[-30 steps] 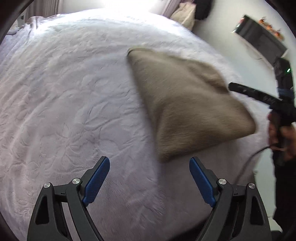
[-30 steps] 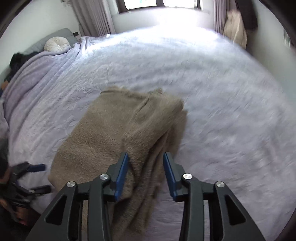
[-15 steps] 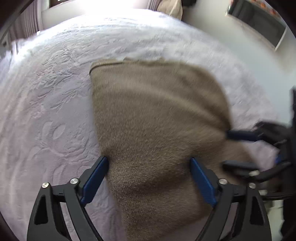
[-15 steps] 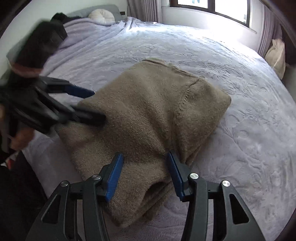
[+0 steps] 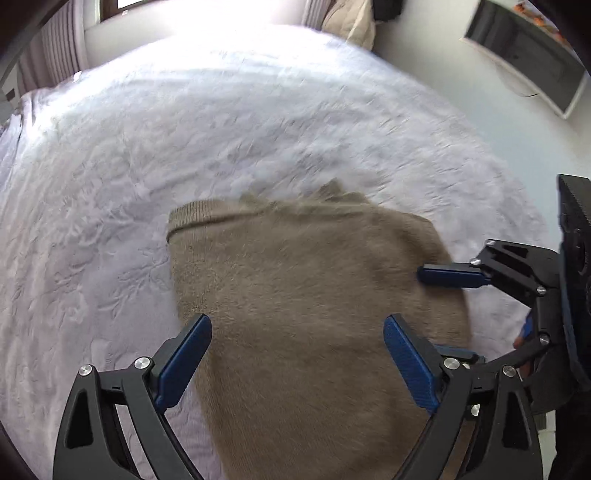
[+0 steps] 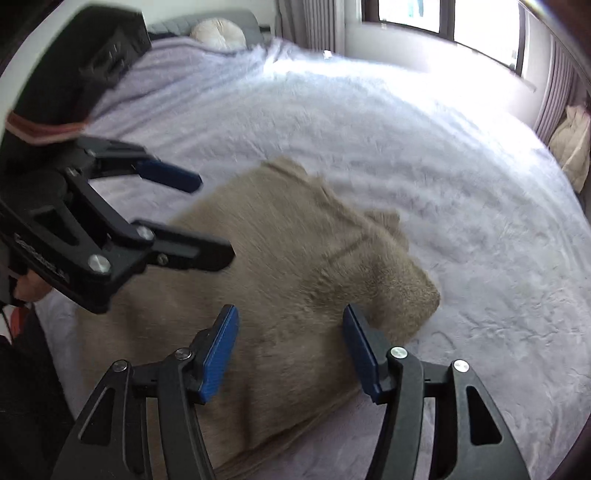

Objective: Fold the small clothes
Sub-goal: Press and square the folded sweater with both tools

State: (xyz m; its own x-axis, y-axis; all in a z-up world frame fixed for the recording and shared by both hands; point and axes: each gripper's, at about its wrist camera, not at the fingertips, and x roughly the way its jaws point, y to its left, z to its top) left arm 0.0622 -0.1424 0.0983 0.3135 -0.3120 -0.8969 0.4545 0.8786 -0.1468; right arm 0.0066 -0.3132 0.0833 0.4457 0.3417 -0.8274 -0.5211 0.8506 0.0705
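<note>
A tan knit sweater (image 5: 303, 295) lies folded on the lavender bedspread (image 5: 184, 147), near the bed's front edge. It also shows in the right wrist view (image 6: 295, 288). My left gripper (image 5: 297, 358) is open and empty, its blue pads straddling the sweater's near part from above. My right gripper (image 6: 290, 350) is open and empty over the sweater's right side. Each gripper shows in the other's view: the right gripper (image 5: 443, 314) at the sweater's right edge, the left gripper (image 6: 207, 218) at its left edge.
The bedspread (image 6: 406, 129) stretches far behind the sweater. A round pillow (image 6: 218, 31) lies at the headboard. A beige cushion (image 6: 572, 144) sits by the window wall. A wall shelf (image 5: 524, 55) is at the right. The bed's edge is just below the grippers.
The right gripper let go of the sweater and opened wider. The sweater now lies flat on the bed. Both grippers drew back slightly over it.
</note>
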